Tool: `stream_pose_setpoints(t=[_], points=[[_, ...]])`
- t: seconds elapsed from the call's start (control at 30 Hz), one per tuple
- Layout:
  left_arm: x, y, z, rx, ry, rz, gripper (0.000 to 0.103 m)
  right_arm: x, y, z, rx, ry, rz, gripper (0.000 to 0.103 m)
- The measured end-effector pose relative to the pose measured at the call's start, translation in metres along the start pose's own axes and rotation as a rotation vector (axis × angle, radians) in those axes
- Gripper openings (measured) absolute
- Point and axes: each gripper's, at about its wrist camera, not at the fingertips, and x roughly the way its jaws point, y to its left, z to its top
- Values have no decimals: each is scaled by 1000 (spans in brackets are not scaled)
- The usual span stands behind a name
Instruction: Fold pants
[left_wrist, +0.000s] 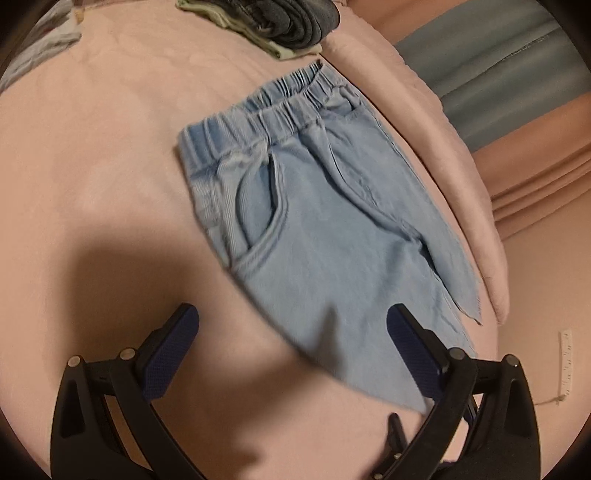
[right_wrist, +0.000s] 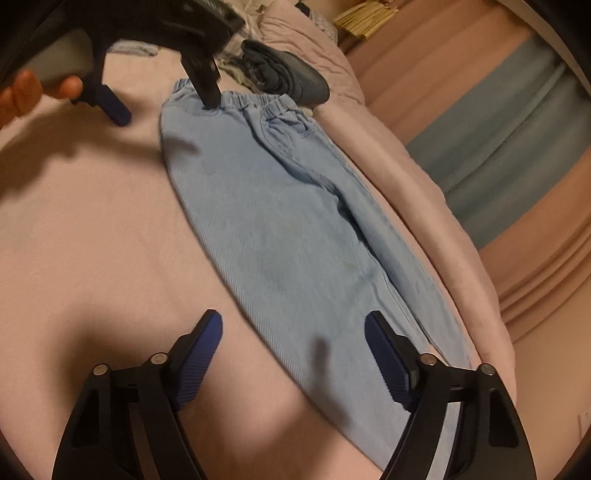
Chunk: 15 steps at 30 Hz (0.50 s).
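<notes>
Light blue pants (left_wrist: 325, 229) with an elastic waistband lie flat on the pink bed cover (left_wrist: 92, 166), folded lengthwise, leg on leg. In the right wrist view the pants (right_wrist: 288, 236) run from the waistband at the top down under my right gripper. My left gripper (left_wrist: 291, 328) is open and empty, hovering over the pants near the crotch. It also shows in the right wrist view (right_wrist: 166, 107), open, by the waistband. My right gripper (right_wrist: 293, 332) is open and empty over the lower leg part.
A stack of folded dark and pale clothes (left_wrist: 273, 26) lies beyond the waistband; it also shows in the right wrist view (right_wrist: 284, 77). The bed edge (left_wrist: 461, 192) runs close along the pants' right side. Pink and blue curtain (left_wrist: 517, 74) hangs beyond.
</notes>
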Motion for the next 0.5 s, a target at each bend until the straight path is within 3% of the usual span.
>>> stream_pose_setpoints(t=[0.13, 0.17, 0.2, 0.23, 0.27, 0.33, 0.5], points=[[9, 7, 17, -61, -31, 18, 96, 12, 6, 7, 14, 5, 38, 36], [9, 10, 21, -76, -40, 24, 86, 13, 9, 9, 6, 6, 37, 27], [8, 14, 24, -80, -47, 28, 61, 15, 13, 10, -12, 4, 41, 21], [7, 16, 25, -77, -43, 38, 42, 15, 15, 11, -21, 3, 50, 13], [9, 20, 28, -70, -26, 53, 13, 15, 16, 11, -26, 3, 63, 10], [9, 32, 29, -77, -8, -2, 12, 10, 15, 10, -20, 5, 88, 8], [-8, 35, 21, -37, -20, -4, 11, 2, 9, 7, 31, 19, 157, 7]])
